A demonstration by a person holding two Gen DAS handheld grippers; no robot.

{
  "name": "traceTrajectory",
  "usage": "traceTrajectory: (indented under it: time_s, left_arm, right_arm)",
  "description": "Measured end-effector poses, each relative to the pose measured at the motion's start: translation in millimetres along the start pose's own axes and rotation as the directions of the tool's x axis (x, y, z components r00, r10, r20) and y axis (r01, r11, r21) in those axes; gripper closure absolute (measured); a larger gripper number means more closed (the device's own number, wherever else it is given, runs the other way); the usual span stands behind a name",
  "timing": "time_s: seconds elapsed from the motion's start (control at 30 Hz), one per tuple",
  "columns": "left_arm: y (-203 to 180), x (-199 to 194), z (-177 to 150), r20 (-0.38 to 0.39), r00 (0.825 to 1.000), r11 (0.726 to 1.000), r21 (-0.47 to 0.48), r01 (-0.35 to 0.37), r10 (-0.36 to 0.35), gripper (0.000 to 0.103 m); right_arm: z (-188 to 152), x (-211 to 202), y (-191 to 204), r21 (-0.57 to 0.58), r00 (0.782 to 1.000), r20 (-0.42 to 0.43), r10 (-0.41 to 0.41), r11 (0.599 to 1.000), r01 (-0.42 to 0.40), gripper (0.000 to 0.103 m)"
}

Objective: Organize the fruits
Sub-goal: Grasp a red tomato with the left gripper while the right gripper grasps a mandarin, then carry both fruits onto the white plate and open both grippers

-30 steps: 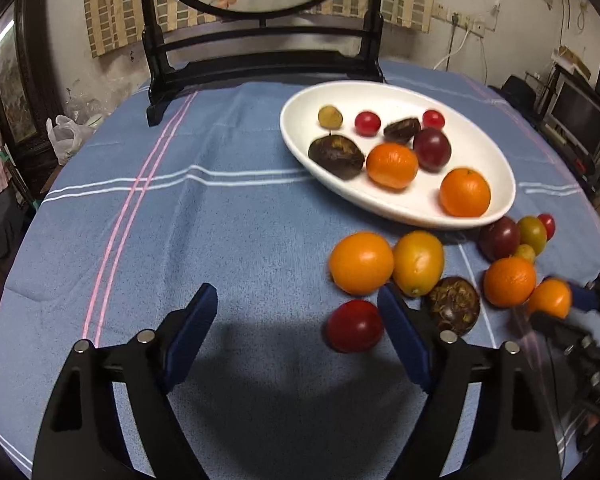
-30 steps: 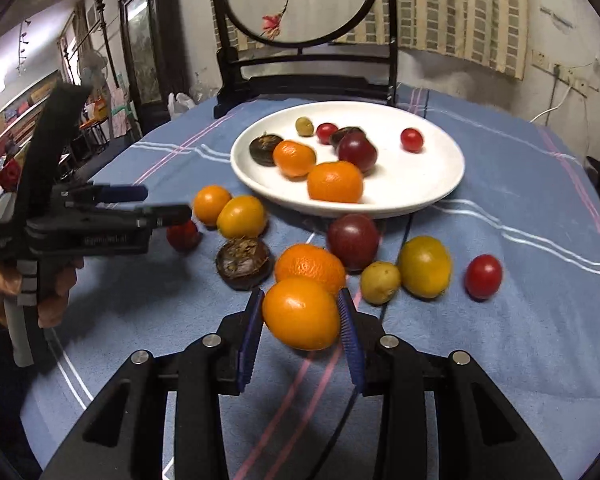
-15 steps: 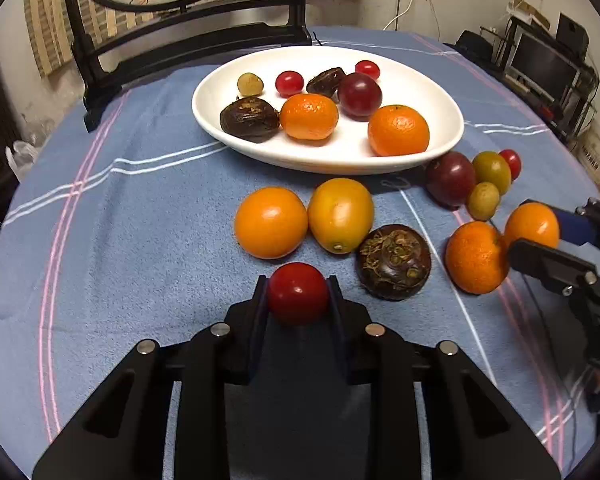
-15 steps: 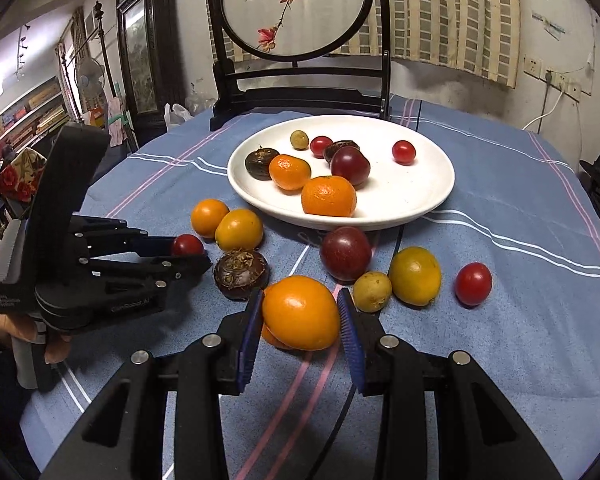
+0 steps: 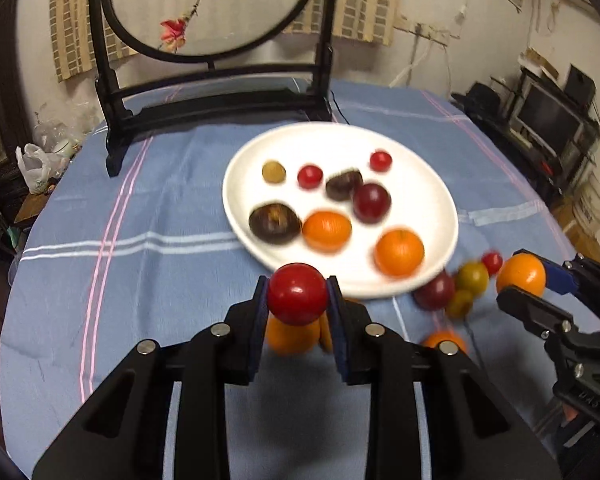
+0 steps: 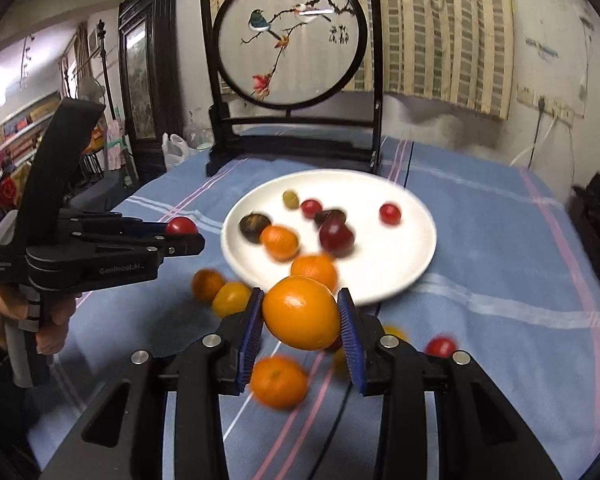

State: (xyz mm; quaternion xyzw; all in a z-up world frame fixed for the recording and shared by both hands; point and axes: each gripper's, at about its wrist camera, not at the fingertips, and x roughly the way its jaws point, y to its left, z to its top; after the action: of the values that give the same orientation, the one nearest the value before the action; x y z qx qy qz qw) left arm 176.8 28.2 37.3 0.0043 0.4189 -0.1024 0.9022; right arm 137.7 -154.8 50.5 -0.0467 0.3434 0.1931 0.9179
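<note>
Two grippers, each clamped on a fruit, hang above a blue striped tablecloth.

At left, the left gripper pinches a red tomato just short of the white plate; the right gripper grasps an orange near the plate's front rim. Eight fruits lie on the plate, with others loose on the cloth beside it.
</note>
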Motion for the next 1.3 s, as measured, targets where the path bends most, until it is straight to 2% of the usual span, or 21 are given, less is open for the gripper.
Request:
traceTrajectory:
  time_s: [0.13, 0.33, 0.43, 0.5, 0.53, 0.57, 0.63, 0.77, 0.93, 1.03, 1.17, 1.3]
  left_arm:
    - [-0.2, 19.3, 23.3, -0.006, 1.000, 0.999, -0.036, 0.004, -0.004, 0.076]
    - [-9.7, 59.0, 59.0, -0.012, 0.998, 0.998, -0.029, -0.062, 0.062, 0.076]
    - [-13.2, 73.8, 65.9, -0.022, 0.997, 0.997, -0.022, -0.072, 0.071, 0.075]
    - [-16.0, 83.4, 66.2, -0.033, 0.995, 0.996, -0.021, -0.090, 0.089, 0.071]
    - [-17.7, 86.0, 65.8, -0.037, 0.995, 0.995, -0.015, -0.095, 0.095, 0.062]
    - [-21.8, 88.5, 64.9, -0.043, 0.993, 0.994, 0.007, -0.108, 0.108, 0.047]
    - [-25.5, 87.9, 62.6, -0.030, 0.990, 0.990, 0.027, -0.135, 0.136, 0.034]
    - [-30.3, 75.9, 56.7, -0.003, 0.990, 0.988, 0.047, -0.144, 0.144, 0.032]
    - [-24.5, 52.4, 45.7, 0.005, 0.991, 0.991, -0.002, -0.134, 0.134, 0.025]
    - [-18.9, 36.3, 33.0, 0.009, 0.989, 0.989, -0.035, -0.145, 0.145, 0.017]
    - [-5.4, 20.8, 9.0, -0.015, 0.992, 0.984, -0.127, -0.123, 0.122, 0.016]
    - [6.2, 18.9, -13.8, -0.030, 0.994, 0.974, -0.200, -0.106, 0.102, 0.016]
  right_arm:
    - [18.1, 28.1, -9.9, -0.027, 0.999, -0.025, -0.042, 0.999, 0.042, 0.065]
    - [27.4, 75.1, -29.8, -0.004, 0.993, -0.095, -0.077, 0.997, 0.076, 0.065]
    - [28.8, 92.1, -37.8, 0.014, 0.988, -0.133, -0.078, 0.997, 0.081, 0.065]
    - [27.3, 101.5, -40.9, 0.020, 0.984, -0.160, -0.080, 0.996, 0.084, 0.065]
    - [26.2, 106.0, -40.9, 0.018, 0.980, -0.182, -0.082, 0.996, 0.087, 0.065]
    - [25.5, 107.4, -40.0, 0.017, 0.978, -0.184, -0.094, 0.995, 0.099, 0.065]
    - [24.5, 106.1, -39.8, 0.020, 0.980, -0.177, -0.087, 0.996, 0.092, 0.064]
    - [21.3, 94.2, -45.0, 0.066, 0.987, -0.148, -0.061, 0.995, 0.071, 0.052]
    - [14.6, 73.0, -45.1, 0.083, 0.990, -0.132, -0.039, 0.995, 0.051, 0.052]
    - [2.9, 52.7, -34.7, 0.038, 0.990, -0.136, -0.024, 0.999, 0.030, 0.051]
    - [-21.0, 29.5, -10.0, -0.043, 0.985, -0.171, 0.011, 0.999, -0.019, 0.051]
    - [-41.9, 23.3, 11.8, -0.093, 0.978, -0.208, 0.016, 0.995, -0.036, 0.051]
